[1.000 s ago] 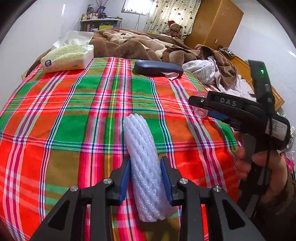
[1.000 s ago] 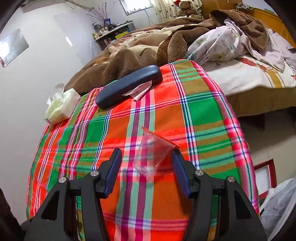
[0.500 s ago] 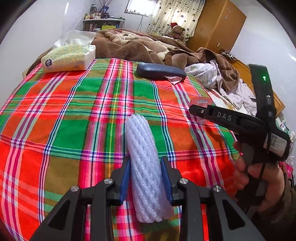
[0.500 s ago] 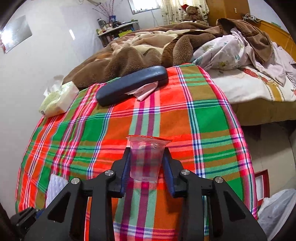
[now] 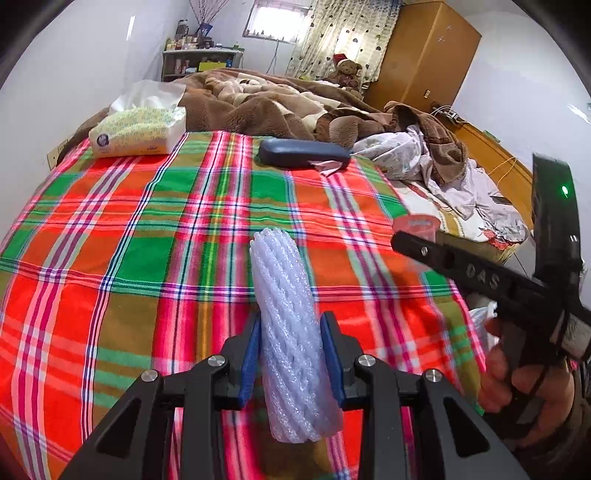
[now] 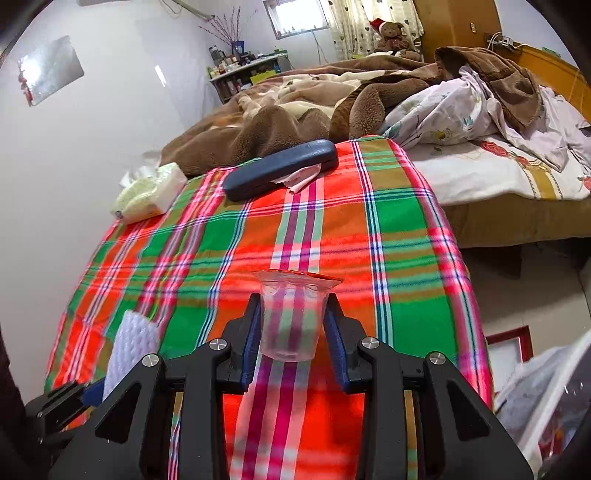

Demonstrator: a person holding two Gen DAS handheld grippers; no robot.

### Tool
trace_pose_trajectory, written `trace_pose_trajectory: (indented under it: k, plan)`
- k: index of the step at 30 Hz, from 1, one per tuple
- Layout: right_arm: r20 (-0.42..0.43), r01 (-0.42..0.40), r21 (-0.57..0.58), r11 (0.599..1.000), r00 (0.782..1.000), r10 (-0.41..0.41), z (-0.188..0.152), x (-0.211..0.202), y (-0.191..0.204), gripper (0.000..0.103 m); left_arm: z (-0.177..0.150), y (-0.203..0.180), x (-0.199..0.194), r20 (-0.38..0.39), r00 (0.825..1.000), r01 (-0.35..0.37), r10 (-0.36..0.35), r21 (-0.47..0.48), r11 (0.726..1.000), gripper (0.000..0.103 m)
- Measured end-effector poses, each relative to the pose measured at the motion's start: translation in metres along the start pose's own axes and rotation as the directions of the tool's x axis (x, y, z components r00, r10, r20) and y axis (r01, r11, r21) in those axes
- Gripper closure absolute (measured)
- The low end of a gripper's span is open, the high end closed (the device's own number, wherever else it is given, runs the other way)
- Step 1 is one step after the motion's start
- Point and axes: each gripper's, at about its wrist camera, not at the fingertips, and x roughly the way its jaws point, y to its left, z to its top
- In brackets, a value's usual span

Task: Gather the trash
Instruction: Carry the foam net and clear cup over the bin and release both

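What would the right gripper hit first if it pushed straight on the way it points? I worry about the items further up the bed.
Probably the plaid blanket itself, since the right gripper, shut on the plastic cup, aims downward. The dark case lies beyond, slightly left; depth is unclear.

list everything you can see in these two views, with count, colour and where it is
foam net sleeve: 1, white, between the left tool's pads
plastic cup: 1, clear with a red rim, upright between the right tool's pads
plaid cloth: 1, red, green and pink, spread over the near surface
tissue pack: 1, yellow-green and white, far left corner of the cloth
glasses case: 1, dark blue, far edge of the cloth, pale pink paper under it
blanket: 1, brown, heaped on the bed behind
teddy bear: 1, brown with a red hat, by the curtain
wardrobe: 1, orange-brown, far corner
left tool: 1, black with blue pads, shut on the sleeve
right tool: 1, black with blue pads, shut on the cup
hand: 1, holding the right tool's handle
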Motion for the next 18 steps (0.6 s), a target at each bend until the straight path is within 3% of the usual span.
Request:
trace_pose_trajectory:
  k: [7,18]
  plan:
    - [0.042,-0.004,0.020,1.000,0.999,0.003,-0.024,-0.045,-0.015,0.069,-0.009,-0.042,-0.033,0.048,0.998,0.034,-0.037,0.077,0.996,0.070]
    - [0.125,0.048,0.065,0.997,0.991,-0.056,-0.055,-0.108,-0.052,0.069,-0.036,-0.107,-0.063,0.068,0.993,0.087,-0.100,0.175,0.981,0.070]
